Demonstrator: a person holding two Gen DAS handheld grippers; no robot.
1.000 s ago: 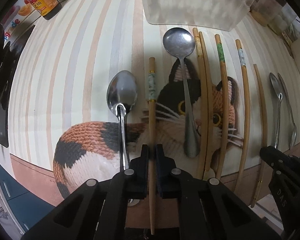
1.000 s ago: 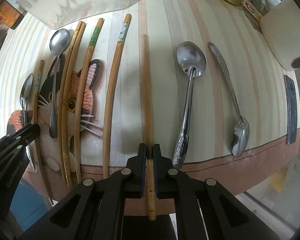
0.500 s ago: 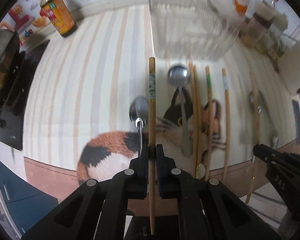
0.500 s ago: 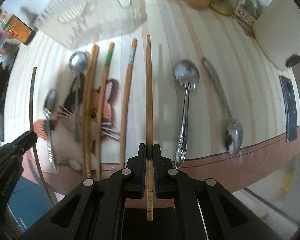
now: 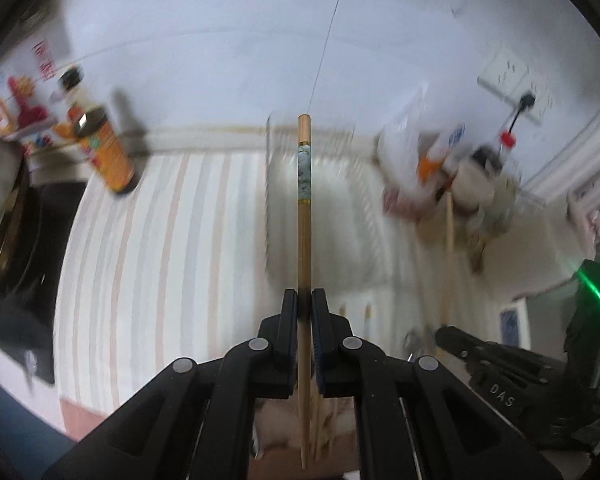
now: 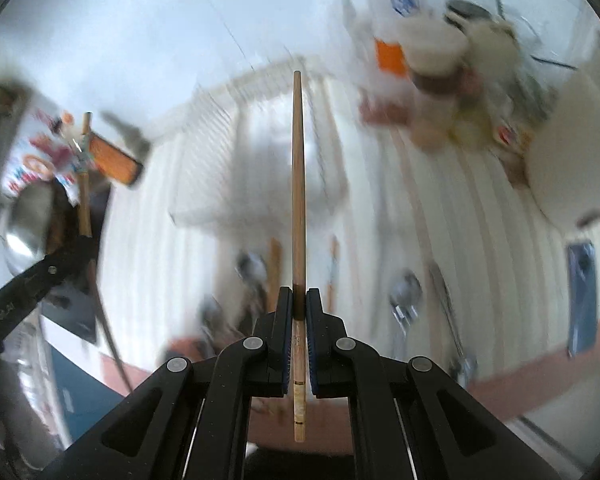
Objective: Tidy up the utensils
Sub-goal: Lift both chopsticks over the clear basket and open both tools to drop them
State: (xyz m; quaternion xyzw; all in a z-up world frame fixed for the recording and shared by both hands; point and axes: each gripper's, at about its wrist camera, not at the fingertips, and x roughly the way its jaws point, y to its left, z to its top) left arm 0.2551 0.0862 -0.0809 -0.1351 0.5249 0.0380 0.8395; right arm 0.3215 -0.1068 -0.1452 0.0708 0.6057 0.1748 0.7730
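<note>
My left gripper (image 5: 304, 304) is shut on a wooden chopstick with a green patterned band (image 5: 304, 200), held well above the table and pointing at the far wall. My right gripper (image 6: 299, 304) is shut on a plain wooden chopstick (image 6: 298, 184), also lifted. A clear plastic utensil holder (image 5: 320, 184) stands ahead at the back of the striped mat; in the right wrist view it (image 6: 260, 152) is blurred. Spoons (image 6: 406, 292) and other chopsticks (image 6: 274, 268) lie blurred on the mat below.
A sauce bottle (image 5: 104, 148) stands at the back left beside a dark stove (image 5: 28, 240). Jars and bottles (image 5: 460, 168) crowd the back right. A white board (image 6: 568, 160) and a dark phone-like slab (image 6: 582, 296) lie at the right.
Both grippers have lifted their chopsticks off the mat and tilted upward, so the wall and the holder now fill the views. The picture is motion-blurred.
</note>
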